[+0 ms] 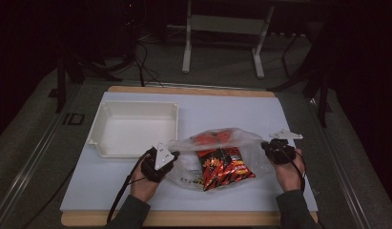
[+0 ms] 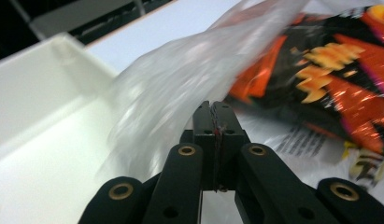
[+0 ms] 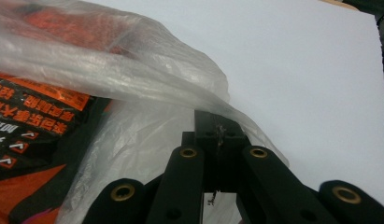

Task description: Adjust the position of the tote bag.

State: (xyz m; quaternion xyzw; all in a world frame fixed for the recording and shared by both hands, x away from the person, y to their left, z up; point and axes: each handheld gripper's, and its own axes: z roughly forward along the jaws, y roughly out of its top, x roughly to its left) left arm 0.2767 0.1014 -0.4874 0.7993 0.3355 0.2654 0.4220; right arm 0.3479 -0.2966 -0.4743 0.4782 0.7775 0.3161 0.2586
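Forearms in dark sleeves enter from the near edge of the high view, each hand carrying a black two-jaw gripper. Left gripper (image 1: 166,153): jaws closed together on the left edge of the clear, crinkled plastic bag (image 1: 217,160); in the left gripper view the two jaws meet with the film pinched between them (image 2: 213,109). A grey three-cornered plate sits on top of this gripper, and a black cable trails from it toward the person.

Beyond and left of that gripper stands the white rectangular plastic tray (image 1: 102,125), on the pale blue table mat (image 1: 298,191); the bag's left edge lies just beside the tray's near right corner, though whether film touches the rim cannot be told, as that part of the left gripper view is blurred.

Centre: the bag is stretched between the two grippers, its lower part resting on the mat. Inside lies a glossy orange, black and yellow foil snack packet (image 1: 223,168); a further red-orange item shows through the film at the bag's far side (image 1: 213,138).

Right gripper (image 1: 268,145): jaws likewise closed on the bag's right edge, the film gathered into them in the right gripper view (image 3: 217,126). The mat lies on a light wooden tabletop (image 1: 184,89).
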